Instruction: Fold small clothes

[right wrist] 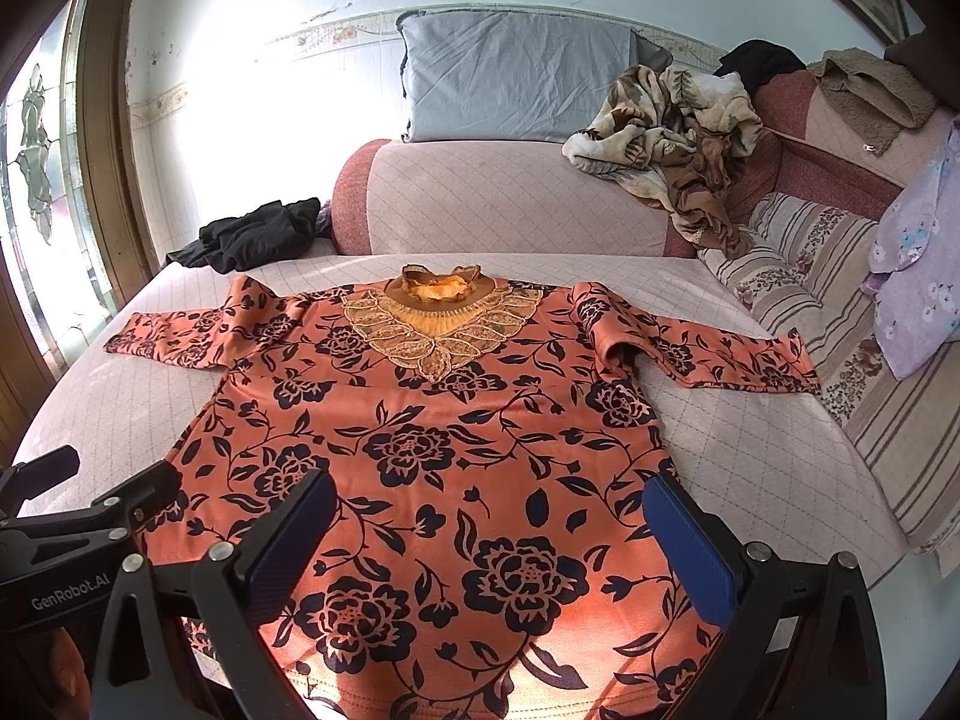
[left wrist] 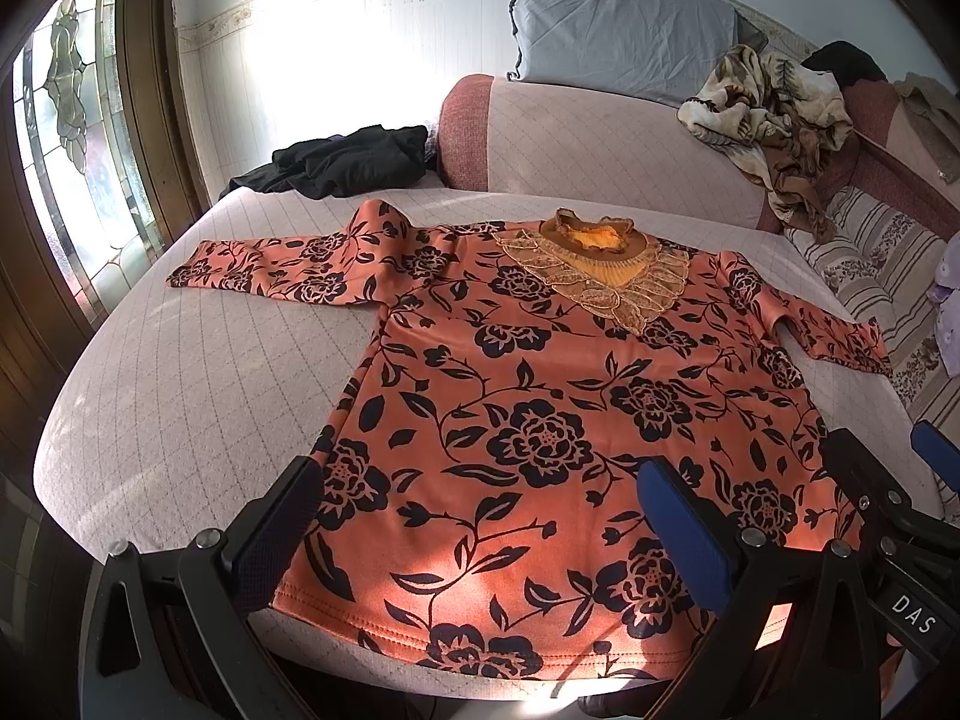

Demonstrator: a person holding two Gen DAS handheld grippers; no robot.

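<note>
An orange top with black flowers [left wrist: 528, 420] lies spread flat, front up, on the pink quilted sofa seat [left wrist: 180, 396], sleeves out to both sides, gold lace collar [left wrist: 594, 276] at the far end. It also shows in the right wrist view [right wrist: 456, 456]. My left gripper [left wrist: 480, 534] is open above the hem, left of centre, holding nothing. My right gripper [right wrist: 492, 540] is open above the hem's right part, holding nothing. The right gripper's fingers [left wrist: 864, 480] show at the right edge of the left wrist view; the left gripper's fingers [right wrist: 144, 489] show at the left of the right wrist view.
A black garment [left wrist: 354, 159] lies at the seat's far left. A grey pillow [left wrist: 618, 36] and a crumpled brown blanket [left wrist: 774, 114] rest on the sofa back. A striped cushion [right wrist: 840, 324] and lilac floral cloth [right wrist: 918, 252] lie right. A glass door [left wrist: 66, 138] stands left.
</note>
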